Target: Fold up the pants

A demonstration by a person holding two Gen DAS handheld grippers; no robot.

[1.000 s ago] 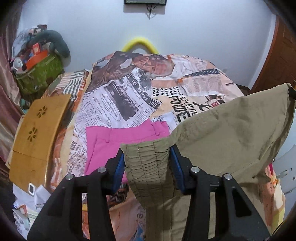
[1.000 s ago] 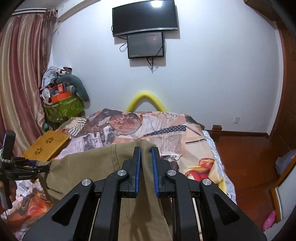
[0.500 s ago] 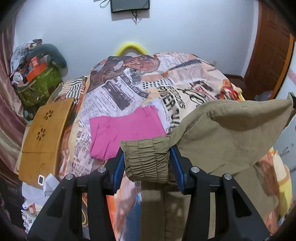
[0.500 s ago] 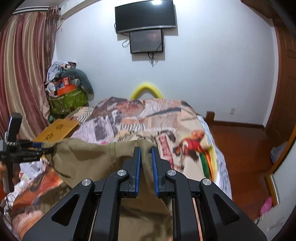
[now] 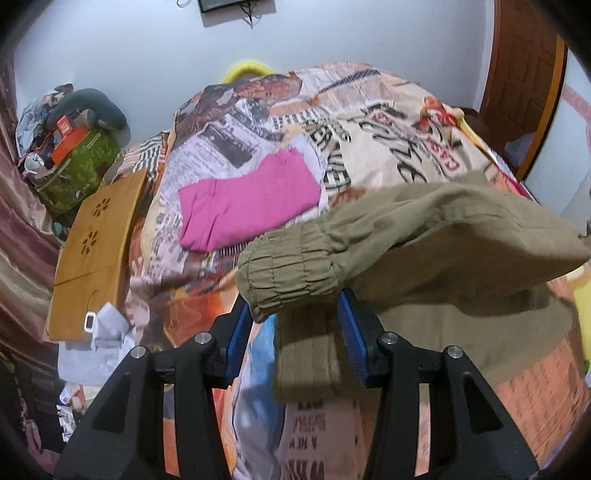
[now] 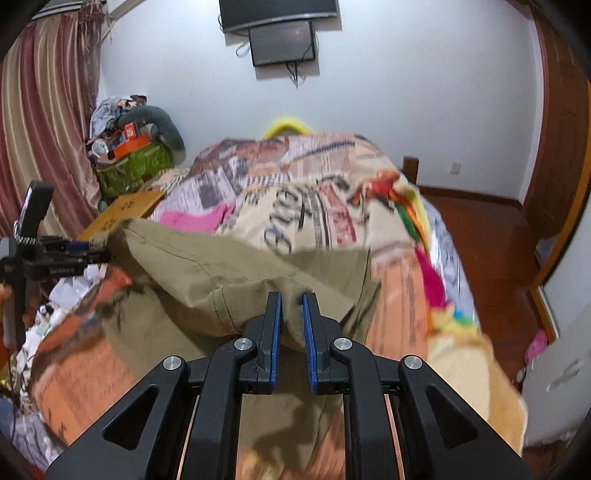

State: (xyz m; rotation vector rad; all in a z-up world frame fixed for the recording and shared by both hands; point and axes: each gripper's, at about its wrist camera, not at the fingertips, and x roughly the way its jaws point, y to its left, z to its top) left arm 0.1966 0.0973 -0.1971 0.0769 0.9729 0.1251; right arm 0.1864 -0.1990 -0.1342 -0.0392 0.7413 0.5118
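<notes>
The khaki pants [image 5: 424, 236] hung stretched above the bed, held at both ends over the newspaper-print bedspread [image 5: 369, 122]. The left gripper [image 5: 295, 314] had its blue-padded fingers [image 5: 351, 332] set fairly wide, pressed against either side of the bunched elastic waistband [image 5: 288, 273], which puffed out over the fingertips toward 12 o'clock while a flat strip of the same cloth hung down between the jaws. The right gripper [image 6: 291, 306] had its fingers [image 6: 275, 325] drawn narrow, pinching a fold of the khaki fabric [image 6: 221, 273] that bulged up between and in front of them. From the right wrist view, the cloth ran away toward 10 o'clock, where the other gripper [image 6: 74, 253] clamped its far edge, and the lower part of the pants drooped onto the bedspread beneath. A folded pink garment [image 5: 247, 199] lay flat on the bed at about 11 o'clock from the left gripper, apart from the khaki pants. Off the bed's left side lay a wooden lap desk [image 5: 96, 240] with flower-shaped cutouts, and beyond it, at 10 o'clock, a green bag [image 5: 77, 162] stood heaped with clutter and a grey neck pillow [image 5: 96, 107]. A yellow arched bar [image 6: 288, 125] showed behind the far end of the bed, and a television [image 6: 277, 13] hung on the white wall above it.
</notes>
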